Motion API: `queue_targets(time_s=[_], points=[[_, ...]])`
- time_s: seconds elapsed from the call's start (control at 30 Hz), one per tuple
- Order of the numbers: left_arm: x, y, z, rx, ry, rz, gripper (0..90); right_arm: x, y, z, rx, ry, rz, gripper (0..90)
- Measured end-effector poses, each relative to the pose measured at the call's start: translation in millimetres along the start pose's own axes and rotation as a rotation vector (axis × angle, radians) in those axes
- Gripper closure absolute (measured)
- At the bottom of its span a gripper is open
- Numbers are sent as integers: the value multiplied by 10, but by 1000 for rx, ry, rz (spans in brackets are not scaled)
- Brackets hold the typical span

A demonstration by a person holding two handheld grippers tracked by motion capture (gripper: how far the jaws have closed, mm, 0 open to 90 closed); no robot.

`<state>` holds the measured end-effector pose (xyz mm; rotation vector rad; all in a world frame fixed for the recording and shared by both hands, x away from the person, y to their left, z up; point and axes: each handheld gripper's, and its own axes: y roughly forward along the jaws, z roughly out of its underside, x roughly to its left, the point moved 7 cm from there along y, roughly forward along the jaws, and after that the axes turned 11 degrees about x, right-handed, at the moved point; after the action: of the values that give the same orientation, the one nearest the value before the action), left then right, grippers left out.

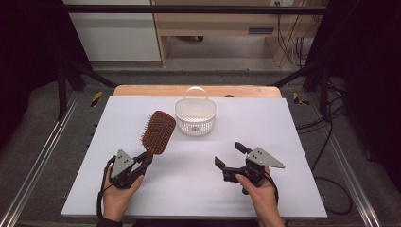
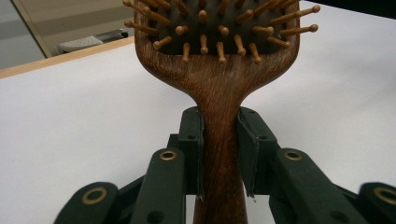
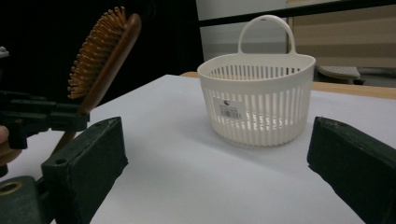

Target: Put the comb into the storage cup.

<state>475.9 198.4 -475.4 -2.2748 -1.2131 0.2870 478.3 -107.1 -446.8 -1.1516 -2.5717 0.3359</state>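
A lab recording bay. A white table stands inside a black metal frame. Loose cables trail over grey floor right of the table.

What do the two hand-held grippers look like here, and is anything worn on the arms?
Both the left hand-held gripper and the right hand-held gripper are black, with jointed linkage jaws, brass-ringed pivots and a grey three-cornered plate on top. A black cable trails from each. A dark sleeve edge shows at the left wrist.
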Motion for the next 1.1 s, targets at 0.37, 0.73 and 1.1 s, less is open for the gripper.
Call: queue_targets(time_s=[0.37, 0.73, 1.1], points=[[-135, -4, -54, -24, 37, 0, 725, 249, 206, -227, -9, 16, -35, 81], [-307, 25, -75, -32, 67, 26, 725, 415, 375, -312, 24, 50, -82, 78], [-410, 40, -101, -38, 101, 27, 725, 532, 467, -338, 39, 53, -104, 75]])
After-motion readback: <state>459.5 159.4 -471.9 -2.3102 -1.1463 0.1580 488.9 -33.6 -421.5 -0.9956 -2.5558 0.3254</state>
